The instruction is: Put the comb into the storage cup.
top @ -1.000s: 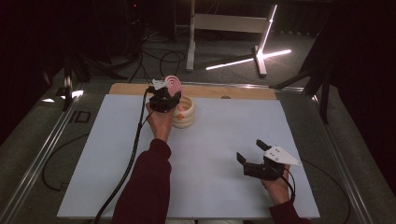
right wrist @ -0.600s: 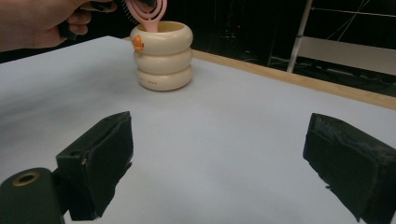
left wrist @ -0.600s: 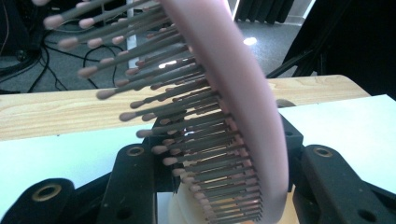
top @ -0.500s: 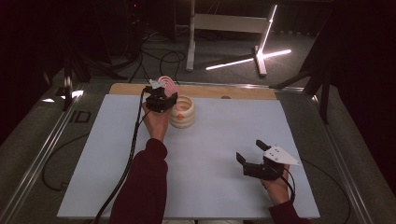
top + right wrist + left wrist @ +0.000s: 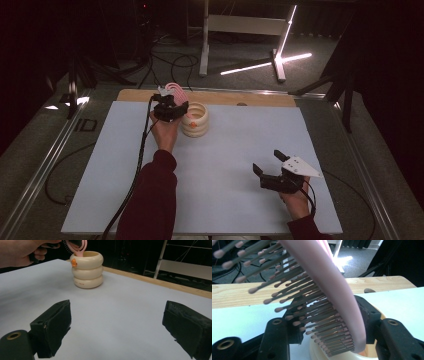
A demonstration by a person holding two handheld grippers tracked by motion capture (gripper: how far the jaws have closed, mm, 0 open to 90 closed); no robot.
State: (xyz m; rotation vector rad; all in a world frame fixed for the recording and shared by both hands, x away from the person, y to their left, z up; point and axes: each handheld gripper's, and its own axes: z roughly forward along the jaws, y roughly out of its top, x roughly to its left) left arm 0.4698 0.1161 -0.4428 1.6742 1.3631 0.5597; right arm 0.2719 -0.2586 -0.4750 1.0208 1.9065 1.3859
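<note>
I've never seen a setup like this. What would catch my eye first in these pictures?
Probably the pink hairbrush at the far left of the white table, standing in a cream, ring-stacked cup. It sits between the jaws of the left hand-held gripper, which have just been opening, so the brush seems to be let go into the cup. Nearer the front right, the right hand-held gripper hangs over bare table with its jaws wide apart.

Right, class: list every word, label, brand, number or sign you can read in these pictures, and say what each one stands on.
No text here can be read.
Cream ribbed cup: a small reddish mark low on its front, too small and blurred to read.
Cream ribbed cup: an orange spot near its rim, a shape and not lettering.
Pink hairbrush: no print visible.
White table sheet: plain.
</note>
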